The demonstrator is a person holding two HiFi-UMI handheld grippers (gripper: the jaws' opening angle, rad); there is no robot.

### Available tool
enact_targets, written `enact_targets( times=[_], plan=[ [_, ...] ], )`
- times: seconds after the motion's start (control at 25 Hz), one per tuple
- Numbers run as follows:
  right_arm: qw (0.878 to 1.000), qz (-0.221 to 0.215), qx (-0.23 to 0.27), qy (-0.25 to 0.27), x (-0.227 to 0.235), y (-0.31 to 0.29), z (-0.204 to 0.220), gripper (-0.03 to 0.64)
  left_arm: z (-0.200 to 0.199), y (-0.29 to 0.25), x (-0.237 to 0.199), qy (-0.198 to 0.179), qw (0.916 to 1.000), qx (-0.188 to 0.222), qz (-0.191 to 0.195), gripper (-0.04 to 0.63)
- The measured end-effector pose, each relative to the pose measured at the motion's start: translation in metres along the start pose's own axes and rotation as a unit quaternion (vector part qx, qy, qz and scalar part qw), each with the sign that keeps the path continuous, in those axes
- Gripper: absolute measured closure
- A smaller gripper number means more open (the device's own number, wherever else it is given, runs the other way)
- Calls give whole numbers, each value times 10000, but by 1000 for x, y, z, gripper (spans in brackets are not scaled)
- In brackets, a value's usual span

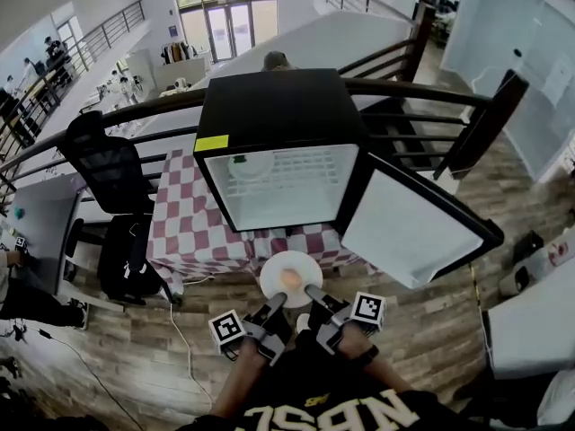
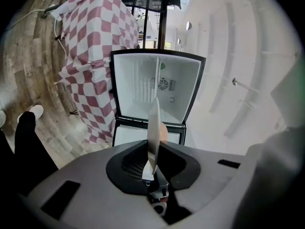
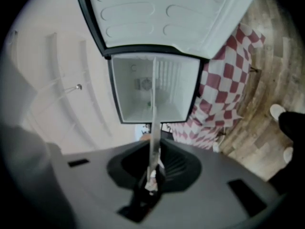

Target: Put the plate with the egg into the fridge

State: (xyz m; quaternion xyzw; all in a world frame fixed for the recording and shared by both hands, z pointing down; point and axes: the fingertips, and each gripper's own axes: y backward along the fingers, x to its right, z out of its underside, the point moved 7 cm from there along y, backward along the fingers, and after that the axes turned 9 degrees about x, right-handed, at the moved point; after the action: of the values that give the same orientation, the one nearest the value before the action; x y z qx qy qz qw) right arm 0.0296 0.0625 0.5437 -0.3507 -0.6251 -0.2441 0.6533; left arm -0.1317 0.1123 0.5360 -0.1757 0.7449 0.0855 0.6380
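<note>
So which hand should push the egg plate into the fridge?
Both together: left tool and right tool each pinch the plate, fridge open straight ahead. Left perhaps has more room; the door hangs right.

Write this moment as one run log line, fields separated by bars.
plate with egg: rim held by left gripper and right gripper | fridge: door open | plate: outside, before the opening

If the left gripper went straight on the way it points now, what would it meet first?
The way looks free up to the open fridge: the left gripper, shut on the plate, points into its inside, though depth is unclear.
</note>
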Motion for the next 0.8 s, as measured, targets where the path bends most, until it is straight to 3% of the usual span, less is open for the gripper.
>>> enact_targets(
  times=[0.28,0.48,0.8],
  plan=[
    [9988,121,16,483,-4,-29,-62,568,-6,-70,2,-54,10000,79,-11,549],
    [9985,13,-42,547,-7,-50,-83,566,-16,-95,0,97,9996,255,44,549],
    [9971,38,120,746,-16,-79,-109,566,-40,-133,15,-44,9997,199,95,549]
  ],
)
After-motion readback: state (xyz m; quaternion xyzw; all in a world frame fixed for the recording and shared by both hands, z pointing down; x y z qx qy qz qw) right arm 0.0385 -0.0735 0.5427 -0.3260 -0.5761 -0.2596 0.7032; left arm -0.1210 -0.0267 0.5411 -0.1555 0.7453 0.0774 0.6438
